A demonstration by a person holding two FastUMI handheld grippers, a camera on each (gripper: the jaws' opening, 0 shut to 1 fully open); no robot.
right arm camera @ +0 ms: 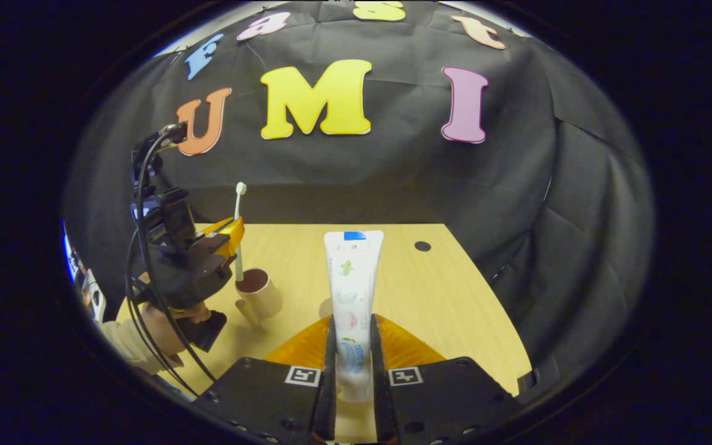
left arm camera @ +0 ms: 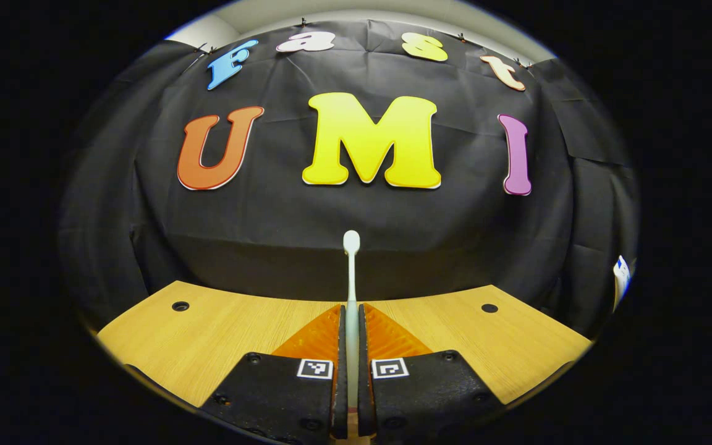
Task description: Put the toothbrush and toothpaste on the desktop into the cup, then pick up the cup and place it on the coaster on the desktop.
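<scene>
Left gripper point(left arm camera: 351, 346): seen at the bottom centre of the left gripper view, its two fingers clamped together on the toothbrush point(left arm camera: 351, 278) handle, with wooden desktop point(left arm camera: 220, 334) spread beneath. In the right gripper view it is carried at the left of the frame point(right arm camera: 232, 232), cables looped over it, a hand point(right arm camera: 170, 327) and a pale sleeve gripped below it.

Toothbrush: held upright in the left gripper view, its pale head raised against the black cloth wall at frame centre. In the right gripper view it point(right arm camera: 238, 222) is held nearly upright at the left, its lower end just above the cup's mouth; whether it has entered the cup cannot be told.

Cup point(right arm camera: 258, 290): found at the lower left of the right gripper view, stood on the desktop point(right arm camera: 455, 309), tan outside, dark inside, just beside the left gripper.

Toothpaste point(right arm camera: 352, 290): a white tube with a blue end, placed at the centre of the right gripper view, pointed away up the frame.

Right gripper point(right arm camera: 352, 364): shown at the bottom centre, both fingers pressed on the tube's near end.
</scene>
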